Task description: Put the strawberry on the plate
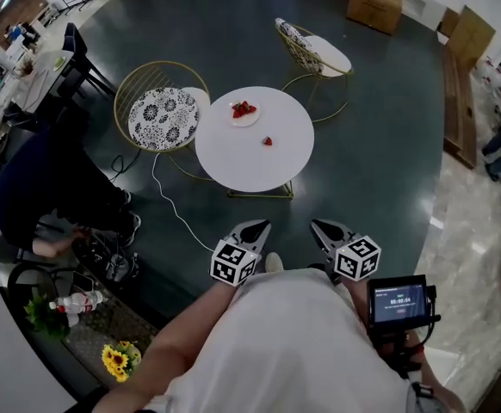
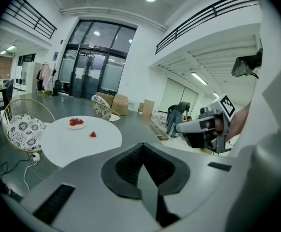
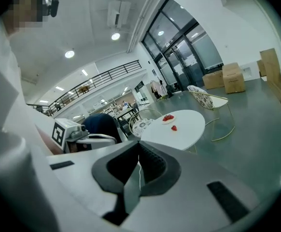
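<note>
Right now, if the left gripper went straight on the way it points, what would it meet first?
Nothing near: the left gripper aims just right of the white table, over floor. Far off a cardboard box seems to lie in line, though depth is unclear.
</note>
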